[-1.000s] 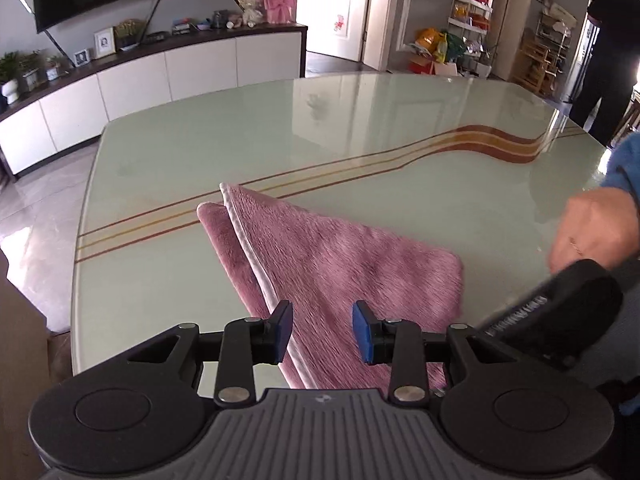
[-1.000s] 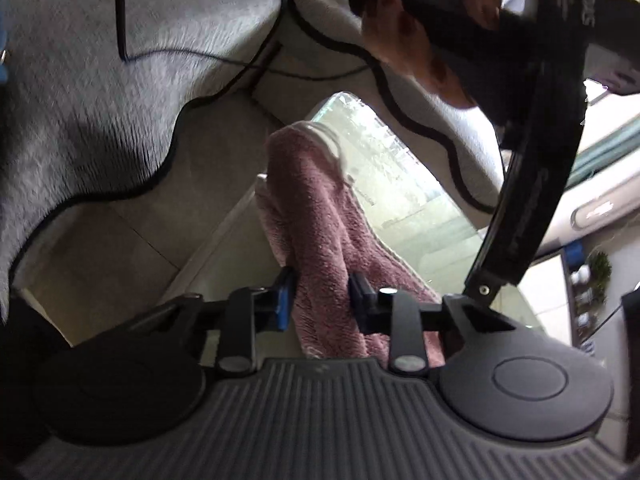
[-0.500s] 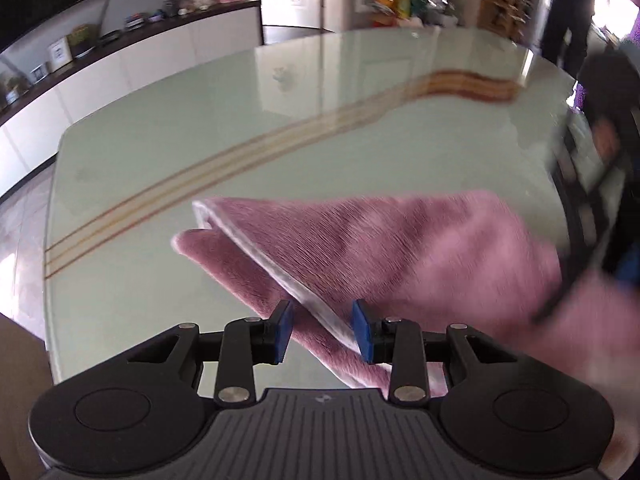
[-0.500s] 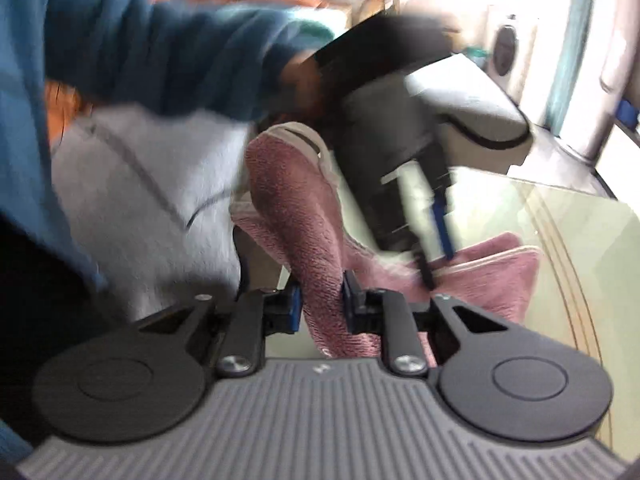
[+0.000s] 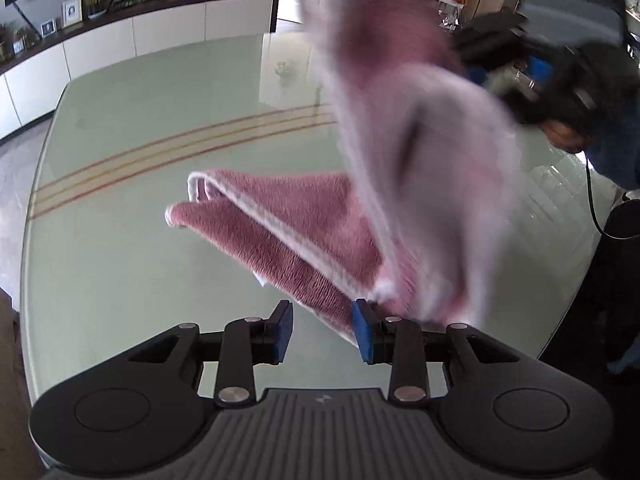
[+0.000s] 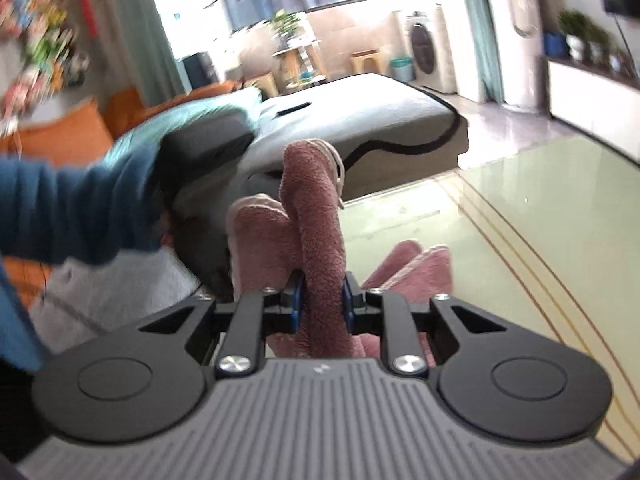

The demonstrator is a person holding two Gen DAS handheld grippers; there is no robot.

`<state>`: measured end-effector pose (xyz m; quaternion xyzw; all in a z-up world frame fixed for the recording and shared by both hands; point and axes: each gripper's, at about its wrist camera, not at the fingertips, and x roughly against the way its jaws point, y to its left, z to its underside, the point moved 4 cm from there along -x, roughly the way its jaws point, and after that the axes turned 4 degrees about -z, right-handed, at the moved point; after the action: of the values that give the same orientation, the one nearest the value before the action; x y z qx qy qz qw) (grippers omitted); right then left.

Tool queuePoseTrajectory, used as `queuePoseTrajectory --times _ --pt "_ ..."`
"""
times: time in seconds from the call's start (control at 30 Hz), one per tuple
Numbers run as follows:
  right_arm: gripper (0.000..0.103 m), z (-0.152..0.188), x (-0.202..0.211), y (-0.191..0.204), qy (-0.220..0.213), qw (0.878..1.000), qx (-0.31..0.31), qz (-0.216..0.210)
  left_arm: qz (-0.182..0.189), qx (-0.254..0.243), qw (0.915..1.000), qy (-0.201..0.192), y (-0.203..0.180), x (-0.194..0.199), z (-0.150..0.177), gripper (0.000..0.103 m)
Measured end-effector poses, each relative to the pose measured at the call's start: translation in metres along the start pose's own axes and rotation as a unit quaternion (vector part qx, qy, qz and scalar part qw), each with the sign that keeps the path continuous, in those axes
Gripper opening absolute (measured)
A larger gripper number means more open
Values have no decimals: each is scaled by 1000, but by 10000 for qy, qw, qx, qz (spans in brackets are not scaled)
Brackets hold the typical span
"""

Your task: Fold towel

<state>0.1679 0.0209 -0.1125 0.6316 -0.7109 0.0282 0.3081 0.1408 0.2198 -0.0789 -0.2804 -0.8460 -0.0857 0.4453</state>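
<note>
the right gripper (image 6: pixel 322 300) pinches a bunched fold of the pink towel (image 5: pixel 304 220) lifted off the glass table (image 5: pixel 120 240), while the left gripper (image 5: pixel 322 330) stands half open over its near edge, unclamped, so that corner could drag and skew the fold.

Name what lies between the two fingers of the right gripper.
A bunched fold of the pink towel fills the gap of the right gripper; both fingers press on it, as the right wrist view shows.

pale green glass table (image 5: pixel 120 240); pink towel (image 5: pixel 288 216) partly resting on it
</note>
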Motion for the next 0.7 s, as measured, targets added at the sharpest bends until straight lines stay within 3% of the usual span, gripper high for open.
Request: queuePoseTrajectory --times 0.23,0.4,0.53,0.6,0.7 --pt "19 -3 -31 -43 175 9982 -576 -46 -227 242 9993 -199 6 9 15 41" --pt "19 3 -44 -58 318 9961 -825 -75 -466 259 9973 -504 4 36 23 41" --pt "20 7 -50 -59 359 9949 -937 -83 -472 103 9932 -1057 -15 59 6 44" --pt "20 7 -53 -56 363 9950 -933 -70 -525 -22 9902 -1297 -31 61 -8 53" --pt "21 8 -52 -54 369 9947 -963 -45 -508 -125 9882 -1443 -43 55 -25 54"
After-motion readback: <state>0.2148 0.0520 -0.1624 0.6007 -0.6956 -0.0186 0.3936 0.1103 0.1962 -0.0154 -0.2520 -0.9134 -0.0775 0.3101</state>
